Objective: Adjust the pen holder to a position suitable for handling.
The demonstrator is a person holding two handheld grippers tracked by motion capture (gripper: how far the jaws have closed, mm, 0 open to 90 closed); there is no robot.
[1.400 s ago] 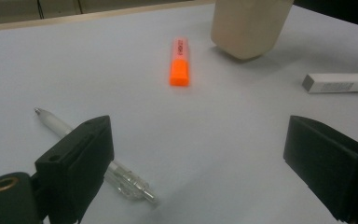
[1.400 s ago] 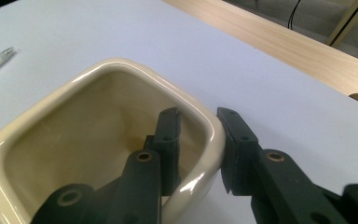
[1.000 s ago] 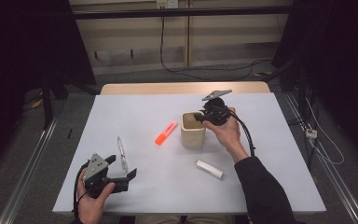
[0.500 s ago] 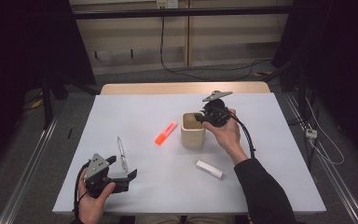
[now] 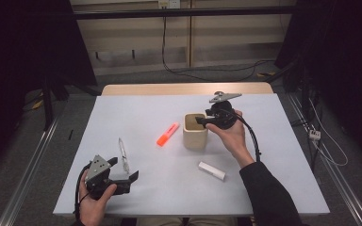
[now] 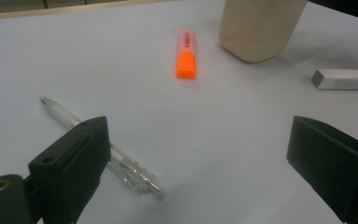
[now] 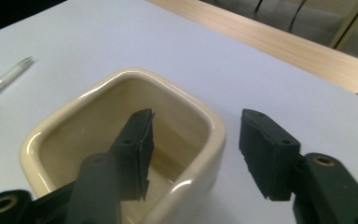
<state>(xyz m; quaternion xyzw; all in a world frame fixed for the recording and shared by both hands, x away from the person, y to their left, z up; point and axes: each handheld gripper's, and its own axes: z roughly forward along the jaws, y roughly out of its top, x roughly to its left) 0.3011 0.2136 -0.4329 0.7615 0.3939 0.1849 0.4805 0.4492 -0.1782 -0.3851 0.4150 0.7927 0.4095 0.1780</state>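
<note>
Cream ceramic cup point(image 5: 195, 130) stood mid-table in the high view, with the right tongs point(image 5: 201, 121) at its rim, their jaws just opened; highlighter point(image 5: 168, 134), pen point(image 5: 122, 154) and eraser point(image 5: 211, 170) lay outside it. Left gripper view: left tongs point(image 6: 196, 163) gaped empty beside the pen point(image 6: 98, 142). Right gripper view: one jaw hung inside the cup point(image 7: 121, 144), one outside, wall unclamped.

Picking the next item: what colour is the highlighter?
Bright orange highlighter, clearest in the left gripper view.

Black grippers, blocky black fingers point(image 6: 74, 163), grey triangular plates, black cables, dark sleeve point(image 5: 268, 197)
</note>
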